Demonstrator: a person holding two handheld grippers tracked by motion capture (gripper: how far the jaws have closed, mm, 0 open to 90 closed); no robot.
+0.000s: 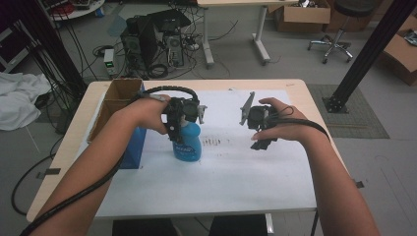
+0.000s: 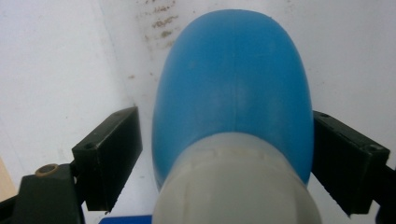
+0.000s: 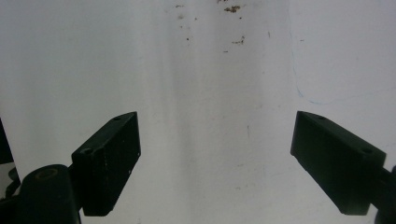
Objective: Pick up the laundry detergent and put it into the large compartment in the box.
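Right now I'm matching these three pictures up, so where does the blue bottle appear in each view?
High view: the blue bottle stands left of centre on the white sheet, under the left tongs.
Left gripper view: the bottle sits centre frame between the jaws, its pale cap nearest the camera.
Right gripper view: the bottle is not in it.
Shared landmark: the brown specks on the sheet.
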